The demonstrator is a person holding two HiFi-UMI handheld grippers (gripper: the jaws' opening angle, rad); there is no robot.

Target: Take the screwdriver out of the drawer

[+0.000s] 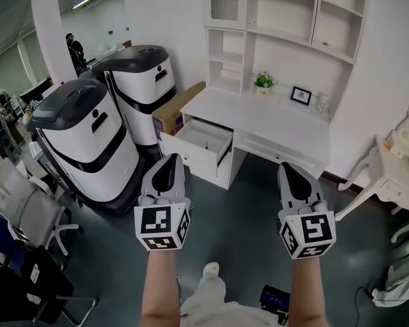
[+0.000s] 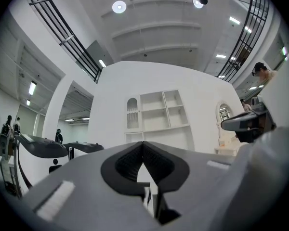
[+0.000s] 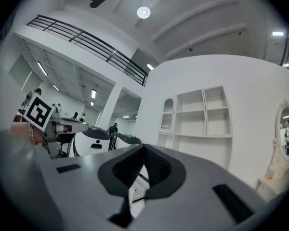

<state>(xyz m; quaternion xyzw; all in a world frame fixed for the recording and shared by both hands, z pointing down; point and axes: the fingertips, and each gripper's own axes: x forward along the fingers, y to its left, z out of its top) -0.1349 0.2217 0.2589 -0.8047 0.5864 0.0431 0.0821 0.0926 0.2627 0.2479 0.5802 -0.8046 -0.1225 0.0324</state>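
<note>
Head view: a person holds the left gripper (image 1: 170, 158) and the right gripper (image 1: 290, 166) side by side above the grey floor (image 1: 259, 223), both pointing toward 12 o'clock; ahead stands a white desk (image 1: 273, 121) with its left drawer (image 1: 191, 157) pulled open, at 12 o'clock from the left gripper and well apart from it; the screwdriver cannot be made out in the drawer's pale interior from here; a potted plant (image 1: 263, 82) and a small picture frame (image 1: 300, 95) sit on the desk under a white shelf unit (image 1: 286, 19); two large white-and-black machines (image 1: 88, 138) and a cardboard box (image 1: 178, 107) stand at 10 o'clock.

Left gripper view: the left gripper (image 2: 143, 143) has its fingers (image 2: 127, 163) closed tip to tip on nothing; the shelf unit (image 2: 156, 114) rises beyond at 12 o'clock, the right gripper (image 2: 229, 124) at 3 o'clock.

Right gripper view: the right gripper (image 3: 144, 147) likewise shows fingers (image 3: 159, 170) pressed together, empty; the left gripper (image 3: 72, 127) lies at 9 o'clock, the shelf unit (image 3: 202, 114) at 1 o'clock, an oval mirror (image 3: 286, 134) at 3 o'clock.
</note>
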